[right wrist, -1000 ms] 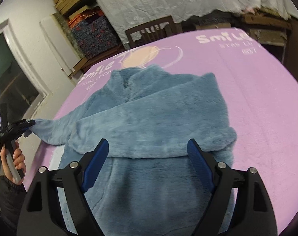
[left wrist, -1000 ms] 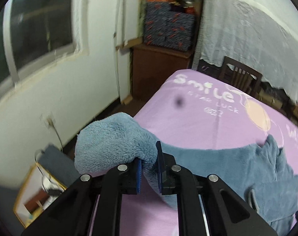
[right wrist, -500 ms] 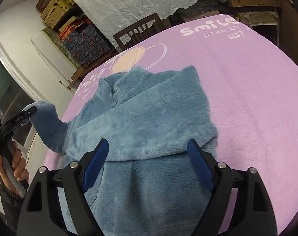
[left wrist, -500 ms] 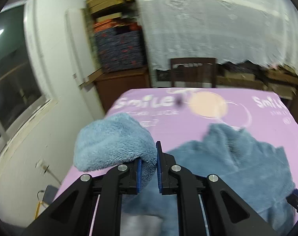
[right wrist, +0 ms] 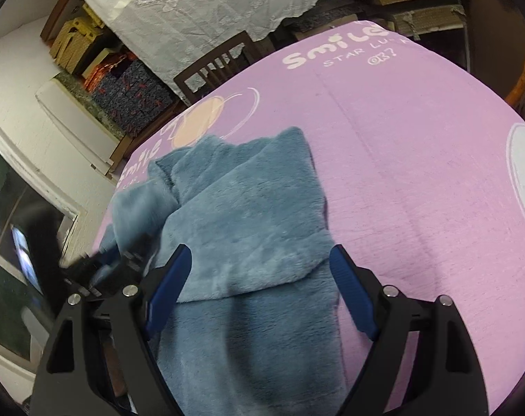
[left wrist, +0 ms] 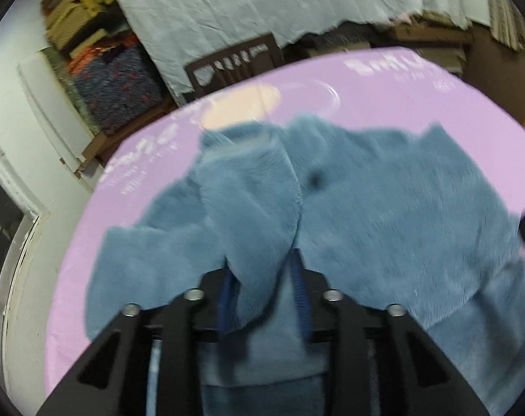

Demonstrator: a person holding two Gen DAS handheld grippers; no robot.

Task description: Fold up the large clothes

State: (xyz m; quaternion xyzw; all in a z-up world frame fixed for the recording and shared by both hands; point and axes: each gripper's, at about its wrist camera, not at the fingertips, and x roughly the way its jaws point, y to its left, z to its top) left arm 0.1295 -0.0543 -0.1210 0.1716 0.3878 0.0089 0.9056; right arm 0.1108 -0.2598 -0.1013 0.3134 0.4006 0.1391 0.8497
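The blue fleece garment (right wrist: 248, 215) lay on the purple-sheeted bed (right wrist: 418, 159). The left claw (left wrist: 262, 287) was opening, its sleeve (left wrist: 252, 208) loose between the pads; letting it drop flat across the body seemed best. The right claw (right wrist: 259, 277) hovered wide and empty.

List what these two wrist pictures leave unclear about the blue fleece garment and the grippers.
- Left wrist view: motion blur; whether the left gripper, opening, still presses the fluffy blue fleece sleeve between its fingers is unclear.
- Right wrist view: the left gripper is a dark smear at the picture's left side.
- Both views: the fleece garment's hem is hidden by gripper bodies and the bottom edge.
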